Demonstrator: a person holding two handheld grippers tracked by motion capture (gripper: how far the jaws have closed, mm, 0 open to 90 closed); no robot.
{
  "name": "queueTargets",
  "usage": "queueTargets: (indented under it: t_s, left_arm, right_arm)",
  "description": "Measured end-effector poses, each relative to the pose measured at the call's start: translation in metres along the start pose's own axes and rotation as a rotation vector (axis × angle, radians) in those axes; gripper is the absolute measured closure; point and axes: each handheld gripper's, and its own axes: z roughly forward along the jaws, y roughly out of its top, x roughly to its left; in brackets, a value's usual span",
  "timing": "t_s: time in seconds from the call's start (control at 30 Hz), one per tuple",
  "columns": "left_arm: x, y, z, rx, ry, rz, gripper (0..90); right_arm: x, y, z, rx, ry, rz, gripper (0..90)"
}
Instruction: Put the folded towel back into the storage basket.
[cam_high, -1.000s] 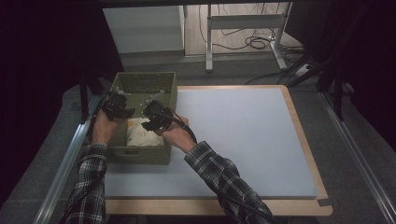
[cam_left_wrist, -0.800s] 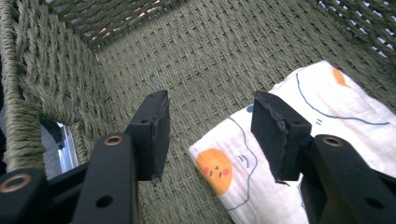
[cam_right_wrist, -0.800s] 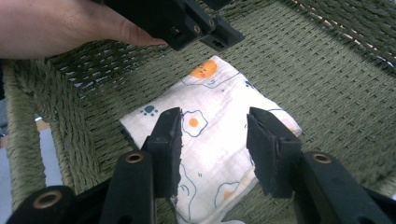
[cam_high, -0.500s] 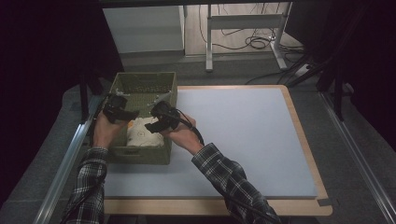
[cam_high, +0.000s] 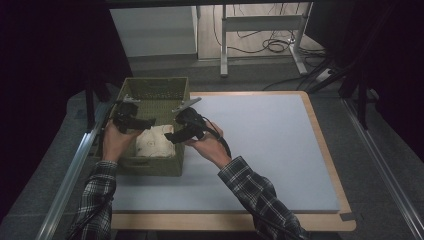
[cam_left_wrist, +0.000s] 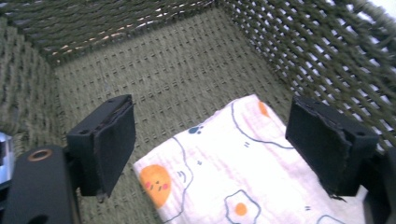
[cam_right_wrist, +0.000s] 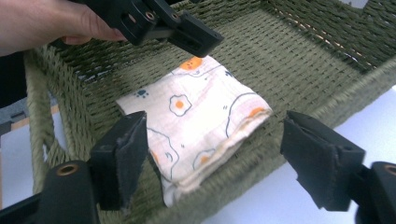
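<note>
A folded white cloth (cam_high: 152, 144) printed with fried eggs lies flat on the floor of a green woven basket (cam_high: 152, 90) at the table's left. My left gripper (cam_high: 149, 123) hovers over the basket's left side, open, and its jaws have just been opening. In the left gripper view the cloth (cam_left_wrist: 233, 177) lies below the left gripper (cam_left_wrist: 210, 140), untouched by either pad. My right gripper (cam_high: 171, 136) hangs over the basket's right rim, open, its jaws also just opening. The right gripper view has the cloth (cam_right_wrist: 196, 116) beyond the right gripper (cam_right_wrist: 215, 158) and the left gripper (cam_right_wrist: 187, 32) above it.
The basket stands on a pale blue mat (cam_high: 265, 150) set in a wooden table top (cam_high: 320, 130). A metal rail (cam_high: 67, 180) runs along the left side. Beyond the table's far edge are a white desk frame (cam_high: 260, 22) and floor cables (cam_high: 272, 45).
Both grippers' jaws have opened wider. The right hand has drawn to the right, from over the cloth to the basket's right rim. The cloth stays lying in the basket.
</note>
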Motion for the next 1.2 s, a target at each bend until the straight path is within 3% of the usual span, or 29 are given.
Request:
queueTargets:
  t_s: [0.4, 0.6, 1.2]
  left_arm:
    - [-0.018, 0.008, -0.005, -0.043, -0.072, -0.007, 9.9]
    - [-0.032, 0.013, -0.004, -0.045, -0.102, 0.022, 6.6]
    - [-0.071, 0.026, -0.006, -0.085, -0.144, 0.040, 2.0]
  right_arm:
    - [-0.012, -0.023, -0.031, -0.019, 0.008, -0.004, 13.5]
    - [-0.018, -0.037, -0.047, -0.015, 0.000, -0.005, 11.5]
    - [-0.042, -0.090, -0.094, 0.006, -0.027, 0.024, 9.5]
